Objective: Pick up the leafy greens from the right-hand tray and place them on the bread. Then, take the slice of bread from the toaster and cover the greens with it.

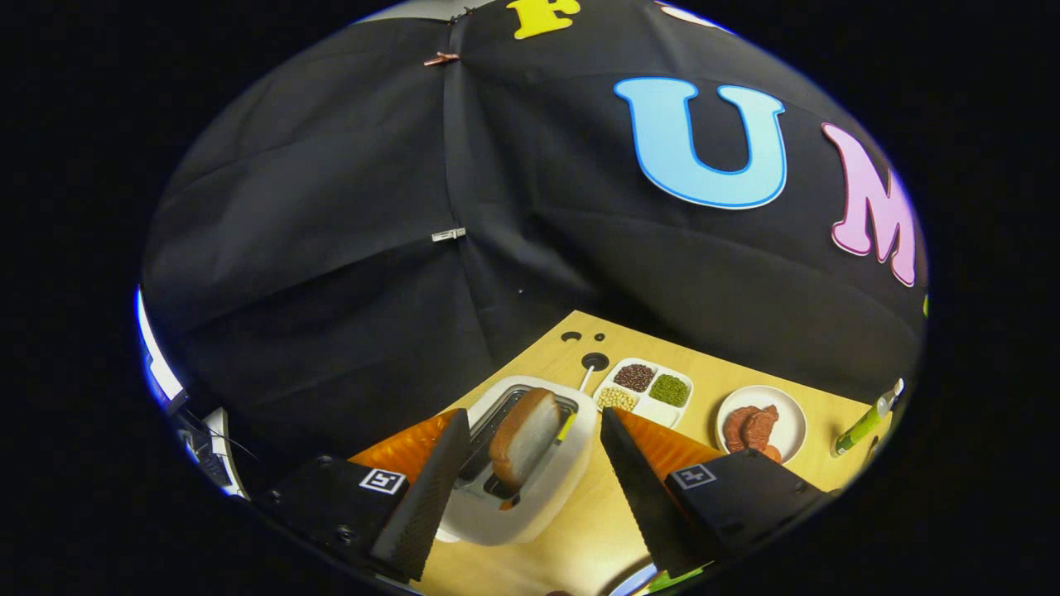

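The bread (523, 437) stands on edge in the toaster (530, 497), leaning a little, its crust rising well above the slot. The toaster is a pale, rounded box lying on the desk (580, 538), and it sits between the two fingers of the claw (534, 492), nearer the left one. The claw is spread wide and grips nothing; neither finger touches the bread or the toaster's walls as far as the view shows, though the left finger (426, 488) overlaps the toaster's near corner and contact there cannot be judged. The right finger (642, 488) stands apart from the toaster, with a strip of bare desk between them.

Beyond the toaster's far end a thin cord runs to a round hole (595, 361) in the desk, with two smaller holes just past it. Just beside that hole, beyond the right finger, is a white dish (650, 411) with three compartments of beans, dark, green and pale. Further right, a round plate (791, 418) carries reddish-brown pieces of meat (749, 426). Near the desk's right edge lies a green and white tube (865, 422), well apart from the plate.

Bare wood shows between dish and plate and ahead of the right finger. The desk's far edge meets the black cloth wall (373, 248) close behind the holes
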Available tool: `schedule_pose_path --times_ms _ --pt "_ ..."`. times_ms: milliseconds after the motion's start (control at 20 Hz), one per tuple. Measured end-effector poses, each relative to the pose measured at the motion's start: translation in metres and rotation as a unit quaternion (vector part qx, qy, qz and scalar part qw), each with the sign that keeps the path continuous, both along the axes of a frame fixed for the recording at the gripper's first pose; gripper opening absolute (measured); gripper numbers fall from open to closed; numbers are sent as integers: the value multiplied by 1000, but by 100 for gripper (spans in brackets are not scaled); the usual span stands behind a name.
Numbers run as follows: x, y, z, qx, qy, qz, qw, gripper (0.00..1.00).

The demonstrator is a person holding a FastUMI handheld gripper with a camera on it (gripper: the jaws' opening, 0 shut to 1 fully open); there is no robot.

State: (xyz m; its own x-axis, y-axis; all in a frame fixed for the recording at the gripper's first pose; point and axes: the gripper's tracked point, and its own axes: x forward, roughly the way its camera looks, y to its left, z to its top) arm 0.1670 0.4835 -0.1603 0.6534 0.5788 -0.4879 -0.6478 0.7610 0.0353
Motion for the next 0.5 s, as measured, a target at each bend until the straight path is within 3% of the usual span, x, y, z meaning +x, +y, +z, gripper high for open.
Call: schedule_pose_path --times_ms 500 --pt "30 16 -61 -71 18 -50 996 100"
